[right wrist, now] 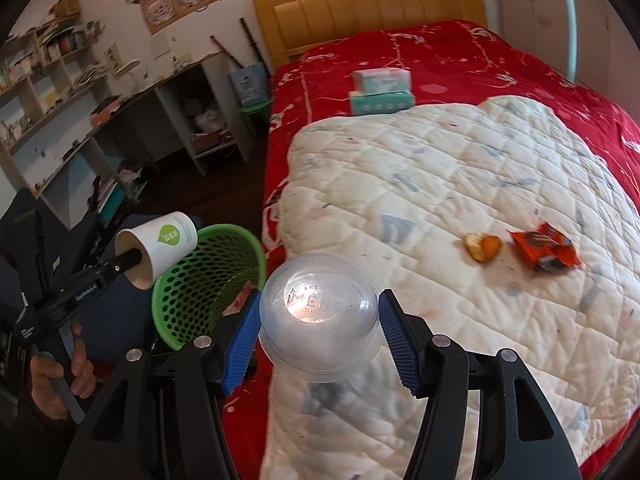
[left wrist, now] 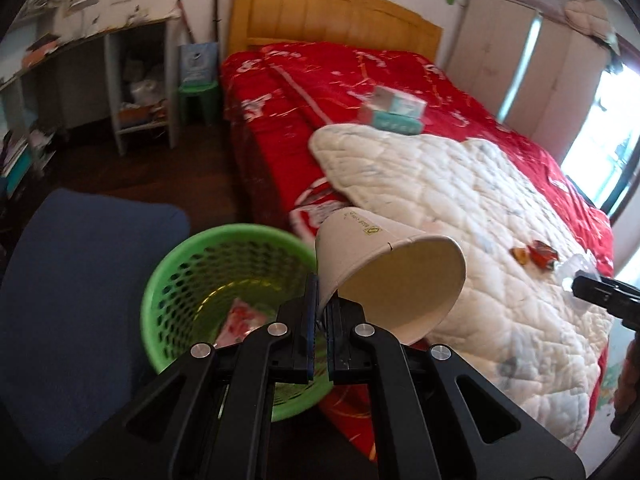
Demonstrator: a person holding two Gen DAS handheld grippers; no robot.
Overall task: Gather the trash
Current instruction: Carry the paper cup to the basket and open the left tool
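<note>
Task partly done, by the look of things: green basket (left wrist: 224,304) on the floor beside the bed (right wrist: 440,52), already holding one pink-and-white wrapper (left wrist: 240,318) at the bottom. Two more pieces in hand, not yet dropped. Left gripper (left wrist: 322,312) clamped tight on the wall of a white paper cup (left wrist: 384,276), one finger inside the mouth and one outside; cup tipped on its side, close beside the basket rim, partly over the quilt edge. Right gripper (right wrist: 320,320) pinching a clear plastic dome lid (right wrist: 320,316) between blue pads (right wrist: 394,336), held above the near edge of the white quilt (right wrist: 460,200), just right of the basket. Left on the quilt: an orange snack wrapper (right wrist: 544,250) and a small orange scrap (right wrist: 482,246) just beside it. Tissue packs (right wrist: 382,92) farther up the bed, probably not trash. Both grippers angled downward; bare hand (right wrist: 60,376) wrapped around the left handle.
</note>
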